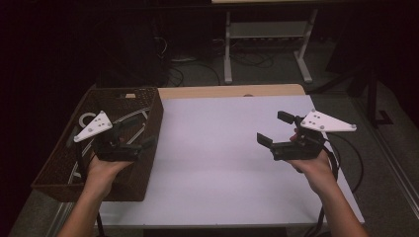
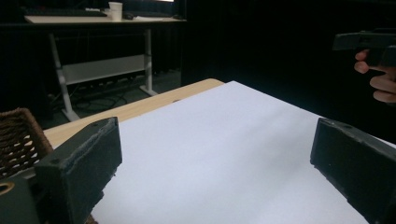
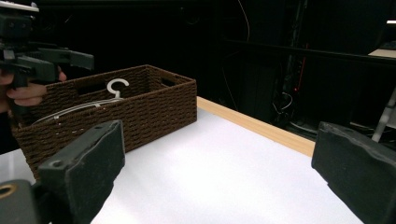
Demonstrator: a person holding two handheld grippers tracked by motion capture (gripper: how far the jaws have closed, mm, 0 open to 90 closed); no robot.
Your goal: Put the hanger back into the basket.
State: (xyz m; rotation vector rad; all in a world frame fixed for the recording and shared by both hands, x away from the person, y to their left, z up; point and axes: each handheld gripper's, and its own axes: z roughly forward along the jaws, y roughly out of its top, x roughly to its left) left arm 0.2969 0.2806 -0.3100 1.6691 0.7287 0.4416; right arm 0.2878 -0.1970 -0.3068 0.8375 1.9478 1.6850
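Both tongs were open and empty: the left tongs [image 1: 132, 134] hovered above the wicker basket [image 1: 148, 123] holding white hangers [image 3: 116, 87]. Next, probably, lowering to grasp one hanger.

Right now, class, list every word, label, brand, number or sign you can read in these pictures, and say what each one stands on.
None can be read.
The wicker basket, the white hanger in it, the white table top, the left gripper and the right gripper carry no legible writing.
The cup on the far desk is too small to tell.
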